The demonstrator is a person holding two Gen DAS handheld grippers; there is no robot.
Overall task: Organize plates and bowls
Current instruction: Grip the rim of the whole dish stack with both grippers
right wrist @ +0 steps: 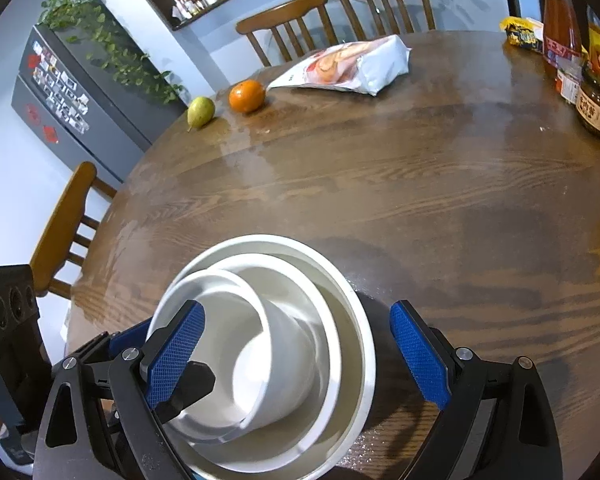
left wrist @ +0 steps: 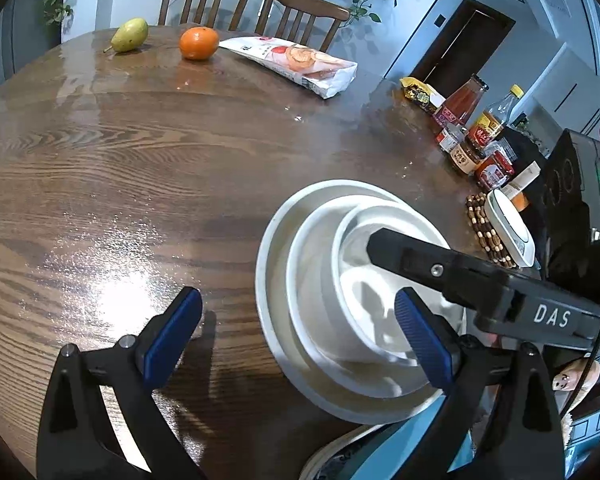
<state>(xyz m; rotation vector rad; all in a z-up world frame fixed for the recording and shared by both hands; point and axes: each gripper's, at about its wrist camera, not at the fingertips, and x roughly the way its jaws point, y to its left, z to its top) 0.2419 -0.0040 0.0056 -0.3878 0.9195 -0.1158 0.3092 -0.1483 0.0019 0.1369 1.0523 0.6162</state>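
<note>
Three white dishes nested on the wooden table near its front edge: small bowl inside a mid-size bowl, both on a wide shallow plate. All upright, empty. Small bowl sits off-centre in the stack.

Both grippers wide open
</note>
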